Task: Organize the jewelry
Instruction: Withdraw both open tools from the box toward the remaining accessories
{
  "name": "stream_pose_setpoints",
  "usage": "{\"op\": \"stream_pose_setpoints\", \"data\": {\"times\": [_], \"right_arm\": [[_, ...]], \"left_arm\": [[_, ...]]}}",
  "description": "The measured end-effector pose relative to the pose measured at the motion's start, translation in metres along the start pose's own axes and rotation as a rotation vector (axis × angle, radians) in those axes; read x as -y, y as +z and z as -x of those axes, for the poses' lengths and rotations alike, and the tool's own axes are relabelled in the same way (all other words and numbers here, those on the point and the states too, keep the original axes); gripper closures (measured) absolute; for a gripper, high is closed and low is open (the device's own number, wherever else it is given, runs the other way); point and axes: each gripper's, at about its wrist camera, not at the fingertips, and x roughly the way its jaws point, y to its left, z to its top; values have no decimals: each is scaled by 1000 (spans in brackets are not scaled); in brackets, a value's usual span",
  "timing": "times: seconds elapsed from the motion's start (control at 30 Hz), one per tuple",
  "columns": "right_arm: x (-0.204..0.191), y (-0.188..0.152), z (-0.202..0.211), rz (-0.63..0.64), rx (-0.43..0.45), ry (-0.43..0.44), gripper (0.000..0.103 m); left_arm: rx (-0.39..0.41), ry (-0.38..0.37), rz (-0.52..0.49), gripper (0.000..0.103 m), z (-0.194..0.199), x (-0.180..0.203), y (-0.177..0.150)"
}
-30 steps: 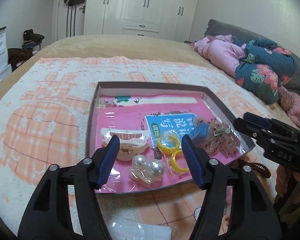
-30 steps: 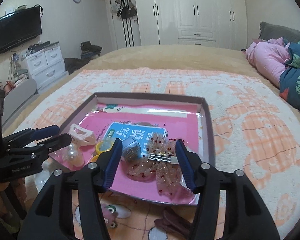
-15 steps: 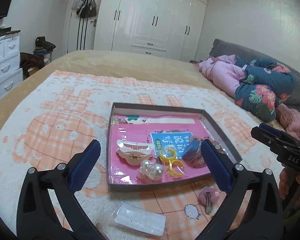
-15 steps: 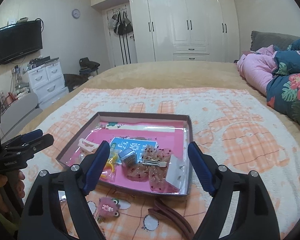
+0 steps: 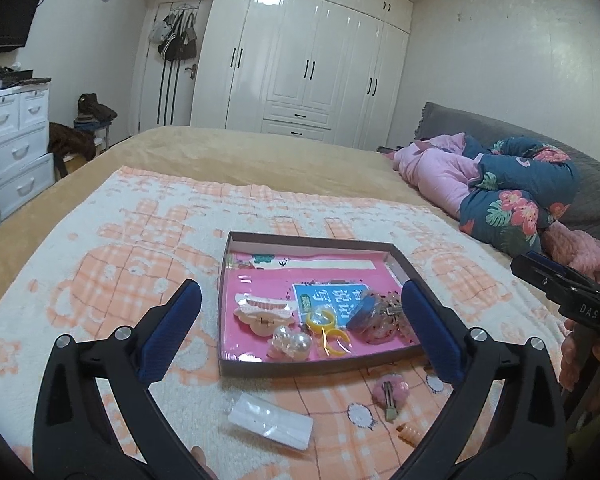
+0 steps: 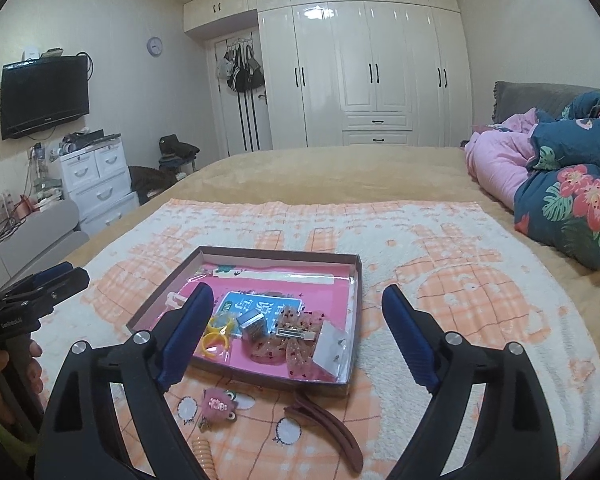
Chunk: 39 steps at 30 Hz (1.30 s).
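Progress, judged from how things lie: most pieces are already in the shallow box (image 5: 306, 368), which sits mid-blanket with its near wall facing the cameras. Inside, left to right: pale claw clip (image 5: 262, 314), pearl pair (image 5: 292, 343), yellow rings (image 5: 328, 330), blue-lidded item (image 5: 360, 312), sequined bow clip (image 6: 288, 340), white earring card (image 6: 332, 346). Still out on the blanket (image 5: 100, 280), just in front of the box, left to right: clear packet (image 5: 270, 424), coiled orange hair tie (image 6: 203, 456), pink bear clip (image 6: 219, 404), long brown hair clip (image 6: 332, 434). So roughly four items left to load. Left gripper (image 5: 300, 328): jaws spread wide, nothing between the pads, held back from the box. Right gripper (image 6: 298, 340): jaws have just been opening, now spread, nothing pinched, the box merely framed between them. View differences: left wrist alone shows the packet, the full claw clip and the pearls; right wrist alone shows the brown clip and the earring card. The hair tie is barely in frame on the left, clearer on the right.
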Motion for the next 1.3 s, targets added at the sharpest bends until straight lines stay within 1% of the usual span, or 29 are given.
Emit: {"op": "stream_pose_setpoints", "data": {"times": [0.2,0.33,0.63,0.73,1.13,1.3], "right_arm": [[-1,-11,11,6,-10,5,19],[-1,-22,16,12,-25,6,19],[2,-46,24,37,-60,4,19],[4,-51,25,38,-65,7,19],[16,-61,31,36,-80,24,19],[21,-64,31,40,-89,29,19]], "left_arm": [[-22,-8,12,11,12,3,-13],[-41,-14,-4,11,15,10,-24],[-75,-53,-15,11,20,32,-52],[-88,-64,-17,11,20,39,-58],[-185,-120,-89,11,11,78,-89],[-221,-142,-89,11,5,86,-98]]}}
